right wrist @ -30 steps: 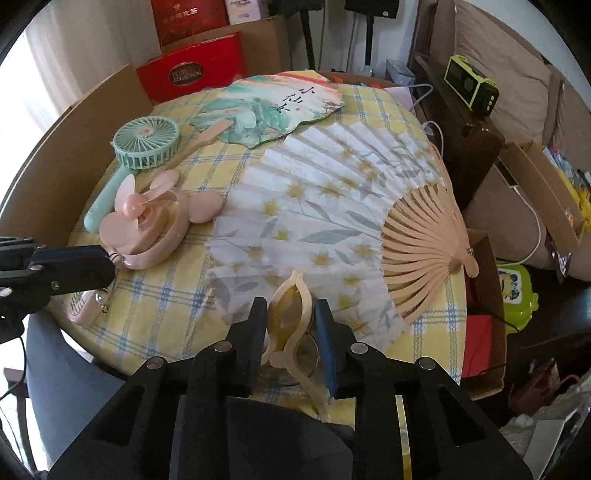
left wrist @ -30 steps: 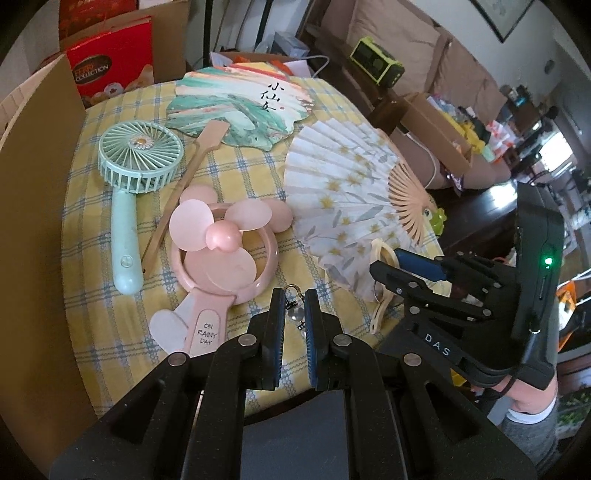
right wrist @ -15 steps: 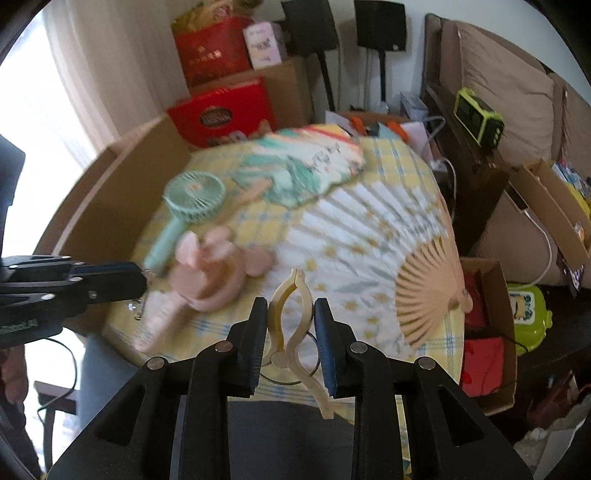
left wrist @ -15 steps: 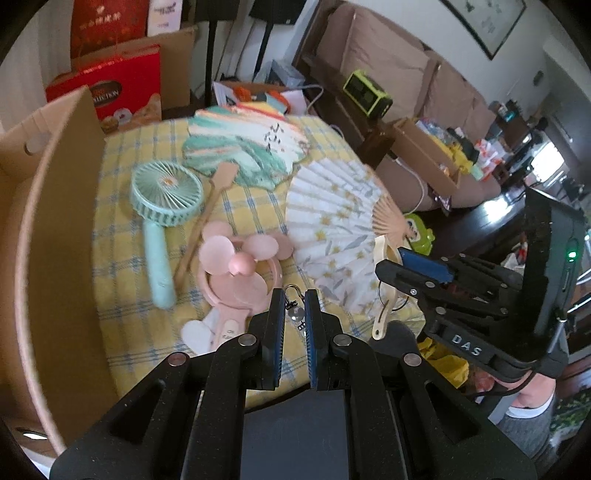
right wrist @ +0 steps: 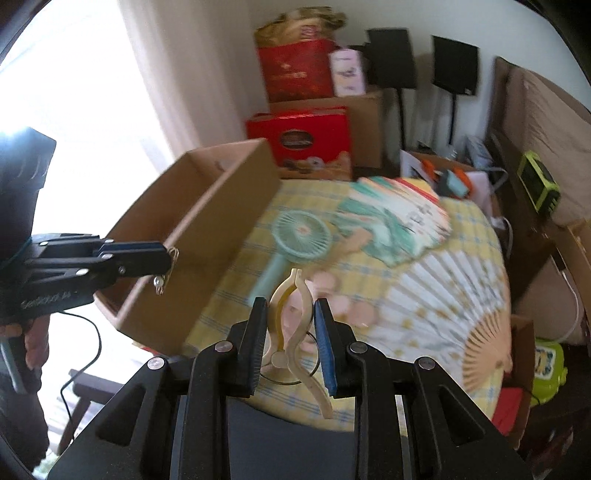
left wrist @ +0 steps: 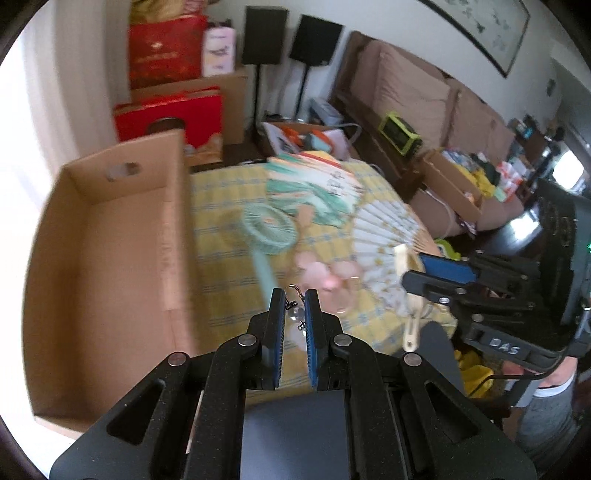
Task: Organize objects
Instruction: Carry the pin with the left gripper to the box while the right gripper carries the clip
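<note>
Holding a small metal charm [left wrist: 295,314] pinched tight, the left hand-held gripper [left wrist: 295,295] hangs above the tabletop [left wrist: 229,236] beside the cardboard box [left wrist: 110,258]; the right hand-held gripper [right wrist: 290,306] is clamped on a cream clip [right wrist: 291,325].

Home living room. Ahead of the fingers: round table with a yellow checked tablecloth [left wrist: 221,236], open cardboard box [left wrist: 110,258] to their left. Far beyond the fingertips: two black speakers on stands [left wrist: 264,35], red gift boxes [right wrist: 299,136] stacked on cartons, curtained bright window [right wrist: 92,92] off to the left. To the right of the fingers: brown cushioned sofa [left wrist: 406,85], framed picture [left wrist: 476,26] on the wall above it, cluttered carton [left wrist: 454,177] by the sofa.
</note>
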The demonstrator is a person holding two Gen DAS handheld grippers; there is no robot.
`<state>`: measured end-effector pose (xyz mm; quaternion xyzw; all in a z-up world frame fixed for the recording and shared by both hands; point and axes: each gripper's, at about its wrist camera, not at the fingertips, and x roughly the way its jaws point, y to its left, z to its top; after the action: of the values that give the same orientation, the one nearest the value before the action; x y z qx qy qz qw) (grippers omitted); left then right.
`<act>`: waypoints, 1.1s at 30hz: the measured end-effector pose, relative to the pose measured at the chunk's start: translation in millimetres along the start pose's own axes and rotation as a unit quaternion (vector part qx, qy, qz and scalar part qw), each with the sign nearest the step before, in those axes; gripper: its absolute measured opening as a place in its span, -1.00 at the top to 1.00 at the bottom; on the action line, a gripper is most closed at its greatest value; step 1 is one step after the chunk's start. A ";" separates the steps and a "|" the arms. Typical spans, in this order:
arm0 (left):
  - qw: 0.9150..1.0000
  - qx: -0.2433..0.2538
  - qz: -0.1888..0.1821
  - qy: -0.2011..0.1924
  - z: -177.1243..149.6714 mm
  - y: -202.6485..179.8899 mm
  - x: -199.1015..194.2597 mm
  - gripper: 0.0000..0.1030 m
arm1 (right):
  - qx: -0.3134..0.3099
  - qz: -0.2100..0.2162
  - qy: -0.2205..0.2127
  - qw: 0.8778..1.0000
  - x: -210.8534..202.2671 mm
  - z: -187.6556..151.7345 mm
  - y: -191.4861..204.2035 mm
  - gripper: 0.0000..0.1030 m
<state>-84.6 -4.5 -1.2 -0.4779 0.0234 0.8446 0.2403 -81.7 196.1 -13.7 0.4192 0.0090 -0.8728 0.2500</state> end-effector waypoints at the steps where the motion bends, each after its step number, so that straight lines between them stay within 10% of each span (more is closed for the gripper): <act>1: 1.000 -0.005 0.005 -0.001 -0.7 7.8 -2.2 0.82 | -0.005 0.005 -0.001 1.000 0.7 3.7 6.2 0.51; 24: 0.989 -0.115 0.063 0.064 -60.8 149.3 37.3 0.81 | -0.068 0.096 0.017 0.993 46.3 52.2 124.7 0.51; 33: 0.987 -0.134 0.074 0.054 -75.3 163.7 25.9 0.43 | -0.075 0.110 0.029 0.991 66.6 66.4 147.2 0.51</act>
<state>-105.9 -159.5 -94.4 -0.5474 -0.0416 0.8286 0.1095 -99.6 23.8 8.9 0.4233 0.0352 -0.8242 0.3746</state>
